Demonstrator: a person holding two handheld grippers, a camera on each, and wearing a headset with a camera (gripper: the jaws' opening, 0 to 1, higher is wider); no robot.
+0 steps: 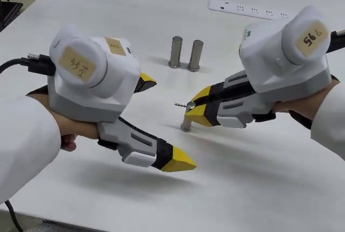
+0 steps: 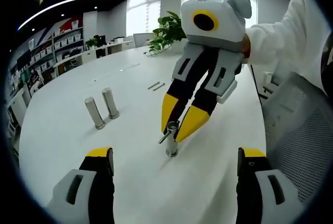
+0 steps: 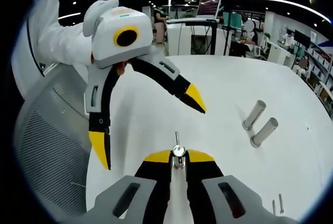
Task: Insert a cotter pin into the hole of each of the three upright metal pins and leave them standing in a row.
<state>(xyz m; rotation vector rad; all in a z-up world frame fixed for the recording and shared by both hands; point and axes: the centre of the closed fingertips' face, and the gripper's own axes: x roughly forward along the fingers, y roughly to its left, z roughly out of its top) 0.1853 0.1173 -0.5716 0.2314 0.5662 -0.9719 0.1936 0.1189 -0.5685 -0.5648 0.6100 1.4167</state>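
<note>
White office table (image 1: 259,189): left hand-held gripper (image 1: 167,120) spread, right hand-held gripper (image 1: 195,107) pinching cotter pin (image 1: 183,105).

Upper shaft of metal pin (image 1: 186,126) concealed behind right gripper (image 1: 190,110) tips, gripped end of cotter pin (image 1: 181,104) masked between jaws, hole indiscernible, power strip (image 1: 242,9) end obscured.

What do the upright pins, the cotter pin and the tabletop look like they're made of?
Upright pins: metal, likely steel, dull grey satin with soft highlights down the cylinders. Cotter pin in the right claw: thin bright wire, probably steel, glinting. Tabletop: smooth white with faint sheen; laminate or painted board, cannot tell.
</note>
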